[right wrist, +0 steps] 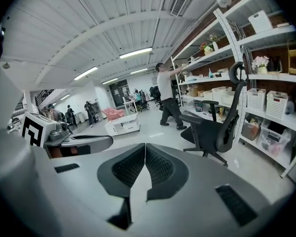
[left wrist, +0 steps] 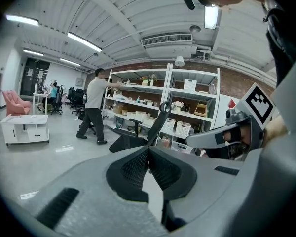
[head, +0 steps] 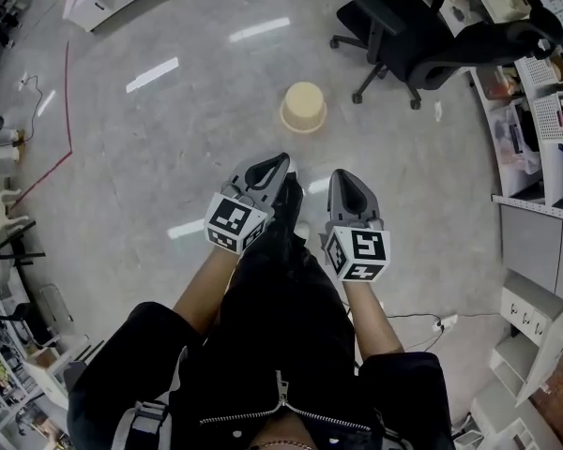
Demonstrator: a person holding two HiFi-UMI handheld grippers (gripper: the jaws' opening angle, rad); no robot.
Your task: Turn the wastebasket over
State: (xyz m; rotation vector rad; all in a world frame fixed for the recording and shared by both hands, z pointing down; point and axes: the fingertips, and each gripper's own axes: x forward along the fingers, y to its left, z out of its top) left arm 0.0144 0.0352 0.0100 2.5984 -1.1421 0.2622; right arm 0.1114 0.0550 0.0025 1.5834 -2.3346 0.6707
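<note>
Left gripper (head: 281,160) and right gripper (head: 342,175) held side by side ahead of the torso, both angled slightly downward. Jaws of each closed tip to tip, nothing between them (confirmed in both gripper views). Bare forearms (head: 205,293) extended forward, roughly parallel.

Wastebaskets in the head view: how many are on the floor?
1: a cream wastebasket on the floor, left of the black office chair. Others could sit hidden by the shelving.

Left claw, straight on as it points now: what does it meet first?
Likely the office chair, dead ahead in its own view. The wastebasket sits lower, probably under that line; depth is unclear.
</note>
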